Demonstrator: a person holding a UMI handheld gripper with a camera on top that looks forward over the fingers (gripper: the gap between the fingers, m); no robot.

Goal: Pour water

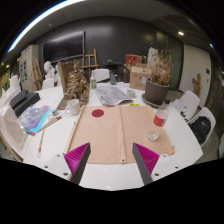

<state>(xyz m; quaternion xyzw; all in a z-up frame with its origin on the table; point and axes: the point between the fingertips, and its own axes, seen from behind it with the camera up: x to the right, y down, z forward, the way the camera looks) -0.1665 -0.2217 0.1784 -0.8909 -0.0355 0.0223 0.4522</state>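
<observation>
My gripper (111, 150) hovers above the near end of a white table (110, 172), open, with nothing between its magenta pads (79, 157). Ahead of the fingers lies a tan mat (115, 132). A small red round disc (97, 113) rests on the mat's far left part. A small clear container with red on it (158, 119) stands at the mat's right edge, beyond the right finger. A white cup (72, 104) stands past the mat's far left corner. I cannot make out any water.
Two pots of dry plants stand at the table's far end, one on the right (157, 78) and one on the left (75, 82). Papers (36, 120) lie on the left side. White chairs (190, 104) stand around the table.
</observation>
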